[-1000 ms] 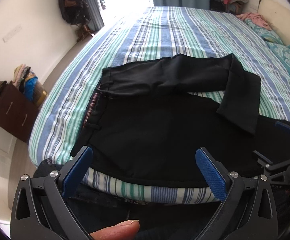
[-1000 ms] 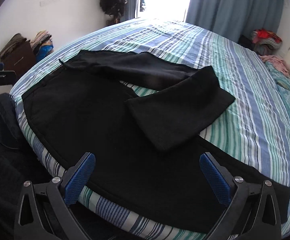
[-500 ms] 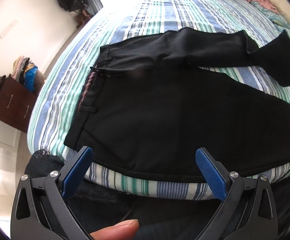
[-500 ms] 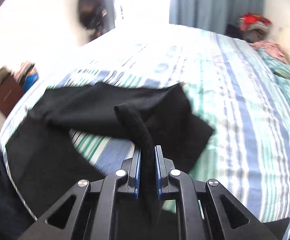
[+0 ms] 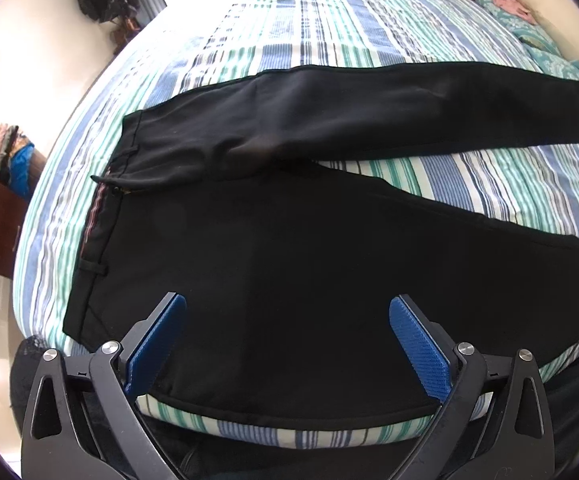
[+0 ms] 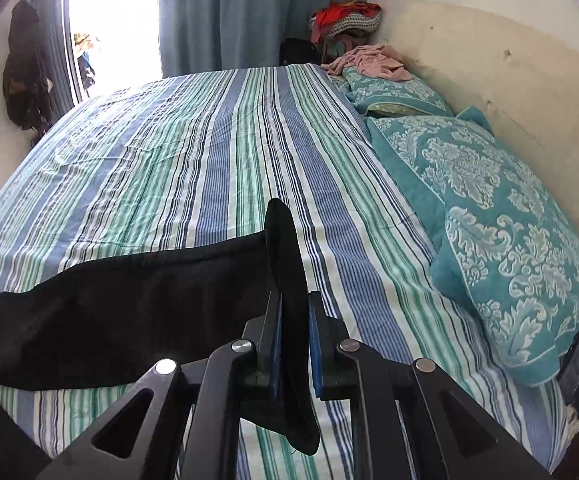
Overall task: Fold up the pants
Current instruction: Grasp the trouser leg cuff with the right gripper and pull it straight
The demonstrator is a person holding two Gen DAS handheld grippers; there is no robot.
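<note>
Striped bed (image 6: pixel 193 168), right tool (image 6: pixel 293 344) pinching pants (image 6: pixel 129 304) hem, seemingly raised

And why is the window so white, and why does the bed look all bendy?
Right wrist view: daylight overexposes the window to blank white. Left wrist view: the fisheye lens bulges the striped bed round, and the black pants are too dark to show folds. Both are sharp.

place: home bedroom | cues: striped bed (image 6: pixel 209 152), teal pillows (image 6: pixel 501 216), blue curtain (image 6: pixel 257 12), clothes pile (image 6: pixel 345 20)
</note>
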